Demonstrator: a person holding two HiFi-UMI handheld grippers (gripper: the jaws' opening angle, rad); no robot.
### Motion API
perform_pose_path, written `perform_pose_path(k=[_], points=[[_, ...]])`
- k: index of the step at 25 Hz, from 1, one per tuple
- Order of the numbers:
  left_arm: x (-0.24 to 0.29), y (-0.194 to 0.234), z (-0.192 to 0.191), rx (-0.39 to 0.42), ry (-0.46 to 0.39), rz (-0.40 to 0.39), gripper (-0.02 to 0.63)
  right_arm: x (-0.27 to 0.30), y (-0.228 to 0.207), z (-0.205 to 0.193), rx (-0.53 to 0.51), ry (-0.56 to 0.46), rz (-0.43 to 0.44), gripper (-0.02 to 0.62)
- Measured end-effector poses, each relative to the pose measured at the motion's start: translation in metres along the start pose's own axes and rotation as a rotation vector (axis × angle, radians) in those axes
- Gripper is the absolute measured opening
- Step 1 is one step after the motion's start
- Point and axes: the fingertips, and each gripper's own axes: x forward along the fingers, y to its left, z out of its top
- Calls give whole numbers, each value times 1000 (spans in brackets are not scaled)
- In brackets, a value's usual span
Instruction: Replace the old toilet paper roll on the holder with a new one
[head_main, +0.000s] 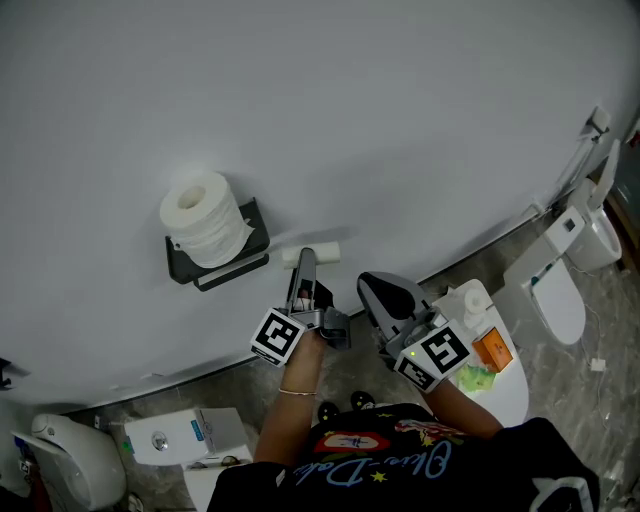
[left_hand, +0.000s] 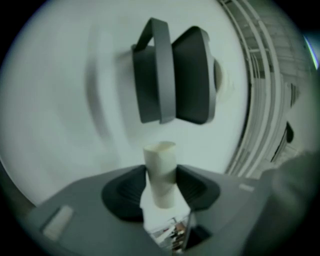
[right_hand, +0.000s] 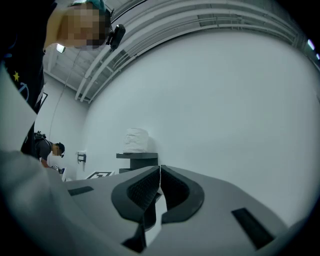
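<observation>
Wall (head_main: 350, 90): pale grey, plain.
Holder (head_main: 215, 262): dark grey.
Toilet paper roll (head_main: 205, 218): white.
Cardboard tube (left_hand: 161, 170): cream.
Left gripper (left_hand: 161, 189): grey body, black ribbed pads.
Right gripper (right_hand: 159, 192): same grey, same black ribbing.
Marker cubes (head_main: 278, 336): black squares on white.
Floor (head_main: 600, 330): grey, marbled.
Box (head_main: 492, 349): orange.
Shirt (head_main: 400, 470): black, red and yellow print.

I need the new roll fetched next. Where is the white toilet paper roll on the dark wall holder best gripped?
Probably across the curved sides of the white toilet paper roll, coming from the room side: it stands upright on the dark wall holder, wall behind it.
</observation>
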Motion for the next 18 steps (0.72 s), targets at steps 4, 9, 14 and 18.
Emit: perform_pose_path(k=[4, 9, 14, 18], points=[[-13, -9, -21, 421, 135, 40, 186, -10, -15, 0, 11, -2, -37, 14], [-59, -28, 13, 1139, 224, 174, 186, -2, -13, -5, 36, -1, -10, 14], [-110, -36, 68, 1262, 109, 347, 186, 21, 14, -16, 60, 12, 87, 14], [-131, -40, 88, 1273, 55, 378, 181, 38, 37, -20, 78, 11, 161, 14]])
